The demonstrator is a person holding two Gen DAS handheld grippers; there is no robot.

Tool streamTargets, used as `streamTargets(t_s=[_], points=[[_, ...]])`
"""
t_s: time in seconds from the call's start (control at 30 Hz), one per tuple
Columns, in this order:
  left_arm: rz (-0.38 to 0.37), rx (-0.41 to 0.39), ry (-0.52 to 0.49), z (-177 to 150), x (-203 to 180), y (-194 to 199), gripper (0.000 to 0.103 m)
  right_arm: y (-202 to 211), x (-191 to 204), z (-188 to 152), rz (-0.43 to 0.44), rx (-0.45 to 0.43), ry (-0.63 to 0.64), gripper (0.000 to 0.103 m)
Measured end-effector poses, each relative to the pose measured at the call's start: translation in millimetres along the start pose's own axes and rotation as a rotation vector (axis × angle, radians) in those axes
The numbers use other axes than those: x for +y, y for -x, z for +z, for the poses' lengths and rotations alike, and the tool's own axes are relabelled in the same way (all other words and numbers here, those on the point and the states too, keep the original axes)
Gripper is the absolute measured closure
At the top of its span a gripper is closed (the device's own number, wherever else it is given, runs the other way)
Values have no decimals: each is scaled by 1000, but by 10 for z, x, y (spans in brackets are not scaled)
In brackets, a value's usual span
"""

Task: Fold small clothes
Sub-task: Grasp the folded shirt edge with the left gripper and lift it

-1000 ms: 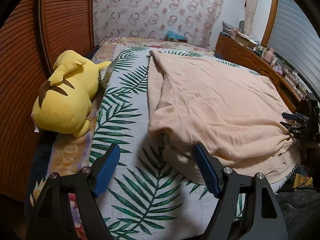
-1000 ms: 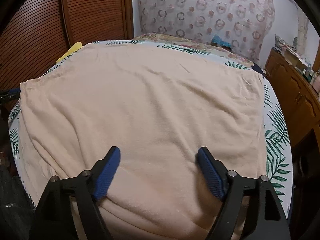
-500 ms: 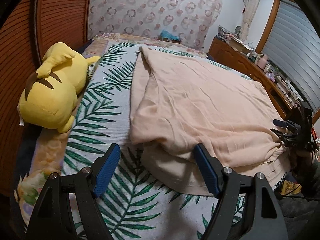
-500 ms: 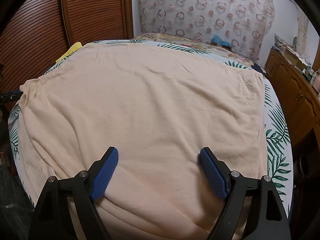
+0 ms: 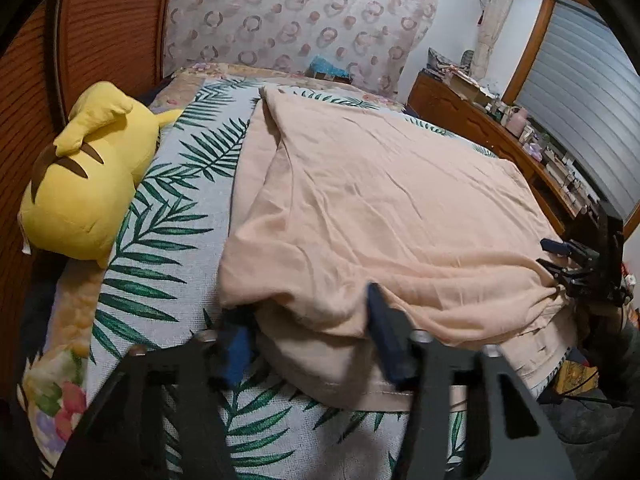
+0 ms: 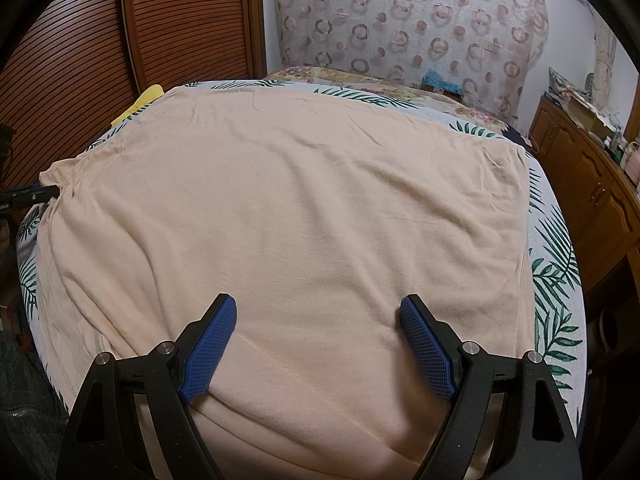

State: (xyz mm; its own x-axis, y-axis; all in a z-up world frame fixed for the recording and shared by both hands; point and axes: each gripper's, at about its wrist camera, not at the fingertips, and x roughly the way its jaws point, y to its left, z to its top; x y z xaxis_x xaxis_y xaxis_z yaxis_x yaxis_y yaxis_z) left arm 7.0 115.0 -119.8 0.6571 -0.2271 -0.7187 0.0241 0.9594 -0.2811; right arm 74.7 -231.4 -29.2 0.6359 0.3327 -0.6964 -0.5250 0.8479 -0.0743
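A large peach garment (image 5: 380,200) lies spread on the leaf-patterned bed cover (image 5: 160,240), its left side folded over in layers. My left gripper (image 5: 310,340) is at the garment's near left corner. Its jaws are closing with the bunched cloth between the blurred blue pads (image 5: 384,336). From the right wrist view that same gripper (image 6: 50,192) shows at the far left, where the garment (image 6: 300,200) puckers. My right gripper (image 6: 318,352) stands open, low over the garment's near edge, with flat cloth between its pads. It also appears at the right edge of the left wrist view as the right gripper (image 5: 576,268).
A yellow plush toy (image 5: 88,176) lies on the bed's left side, against brown louvered doors (image 6: 180,20). A wooden dresser (image 5: 480,120) crowded with small items runs along the right. A patterned curtain hangs behind the bed. The bed's edge drops off just before both grippers.
The left gripper's jaws have narrowed around the garment's near left corner and its view has tilted slightly. The right gripper has kept still and open.
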Motion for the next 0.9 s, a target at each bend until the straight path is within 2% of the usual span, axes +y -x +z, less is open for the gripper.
streamTargets(t_s=[0.1, 0.3, 0.5, 0.67, 0.9], points=[[-31, -7, 19, 10, 41, -12, 89, -8, -2, -2, 0, 0, 0, 18], [-53, -79, -22, 98, -171, 143, 92, -3, -5, -4, 1, 0, 0, 18], [-112, -169, -100, 371, -558, 327, 92, 27, -11, -13, -5, -4, -9, 18], [-170, -187, -187, 606, -942, 264, 93, 204, -112, -48, 2, -44, -66, 18], [-281, -161, -300, 794, -1577, 54, 93, 590, -292, -238, -77, -101, -106, 18]])
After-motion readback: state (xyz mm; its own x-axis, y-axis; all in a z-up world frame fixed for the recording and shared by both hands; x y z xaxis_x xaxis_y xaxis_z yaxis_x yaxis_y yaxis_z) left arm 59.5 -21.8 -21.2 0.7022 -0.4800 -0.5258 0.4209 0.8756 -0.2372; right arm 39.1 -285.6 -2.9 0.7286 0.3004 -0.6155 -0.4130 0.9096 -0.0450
